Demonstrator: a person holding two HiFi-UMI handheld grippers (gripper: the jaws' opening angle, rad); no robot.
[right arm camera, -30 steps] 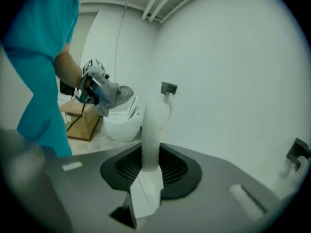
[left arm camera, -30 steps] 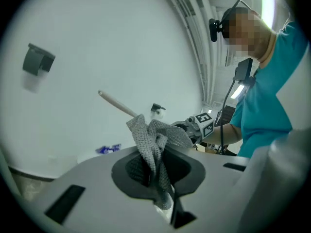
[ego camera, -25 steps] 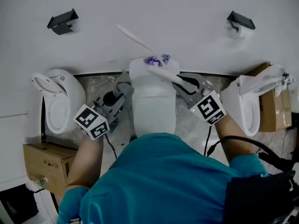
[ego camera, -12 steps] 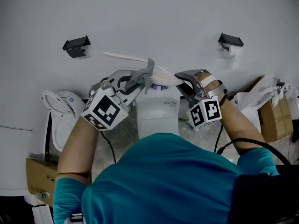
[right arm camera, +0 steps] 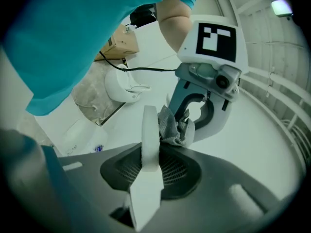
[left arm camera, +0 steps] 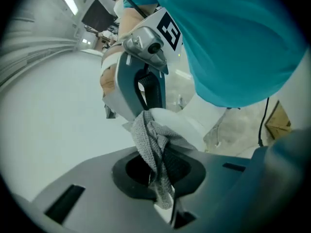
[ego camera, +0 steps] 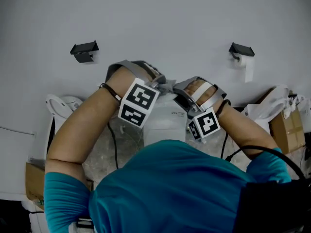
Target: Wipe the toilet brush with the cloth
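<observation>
Both my hands are up in front of the white wall [ego camera: 155, 13], just above the tank of the toilet [ego camera: 164, 118]. My right tool [right arm camera: 148, 178] is clamped on the white handle of the toilet brush [right arm camera: 150, 135]. The pads press it from both sides, and the handle runs straight out past the jaws. Handle is all I can see, the bristle end doesn't show in any view.

My left tool [left arm camera: 161, 186] is pinched tight on the grey cloth [left arm camera: 148, 137], which bunches out the front of the jaws. The cloth sits right against the far tip of the handle, kind of draped over it, so the two tools are nose to nose and very close.

Looking down from my head, the marker cubes face up at me, the left one tilted, and the cloth is the little grey wad between the two tool tips.

Other stuff around: a black bracket [ego camera: 84, 50] on the wall to the left and a paper holder [ego camera: 241, 49] with a roll to the right. There's also a second toilet [ego camera: 60, 106] down on the left and a cardboard box [ego camera: 284, 125] off to the right.
</observation>
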